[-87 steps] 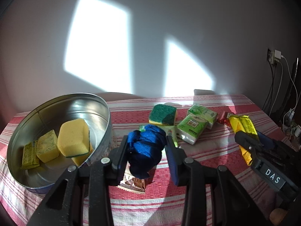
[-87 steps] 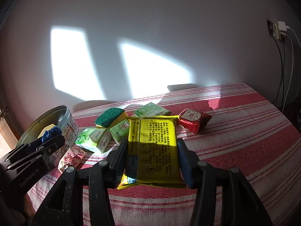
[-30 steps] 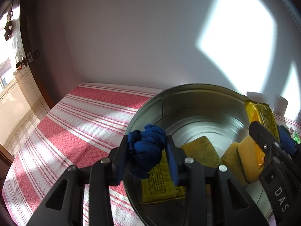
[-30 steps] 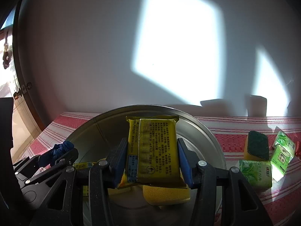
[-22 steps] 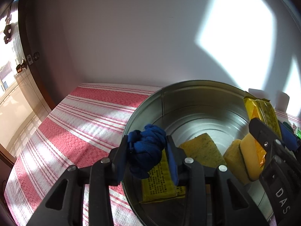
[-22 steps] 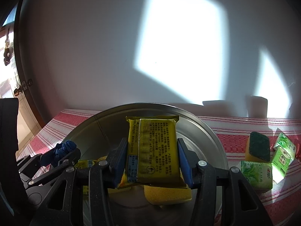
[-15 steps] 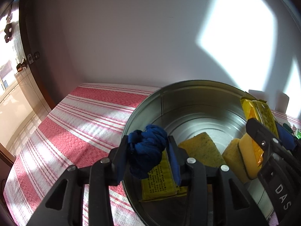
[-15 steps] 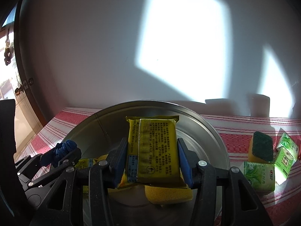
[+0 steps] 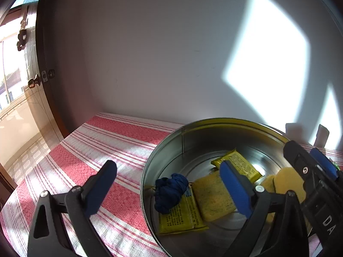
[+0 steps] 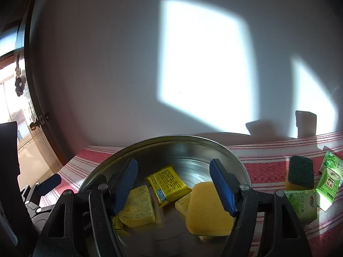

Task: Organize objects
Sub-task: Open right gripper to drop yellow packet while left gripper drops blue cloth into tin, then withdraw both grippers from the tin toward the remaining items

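Both my grippers, left gripper [image 9: 169,184] and right gripper [image 10: 173,184], had just sprung wide and empty over the tin [image 10: 235,160]; leftover green packets [image 10: 304,201] lay off right, nearer my right one.

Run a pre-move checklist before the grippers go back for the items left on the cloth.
1. left gripper jaws have just been opening, nothing between them: ok.
2. right gripper jaws have just been opening, empty: ok.
3. blue cloth bundle lying inside the tin: ok.
4. yellow packet resting on the tin floor: ok.
5. green-topped sponge and green tissue packs outside the tin: not ok.
6. Tin stable against sliding: cannot tell.
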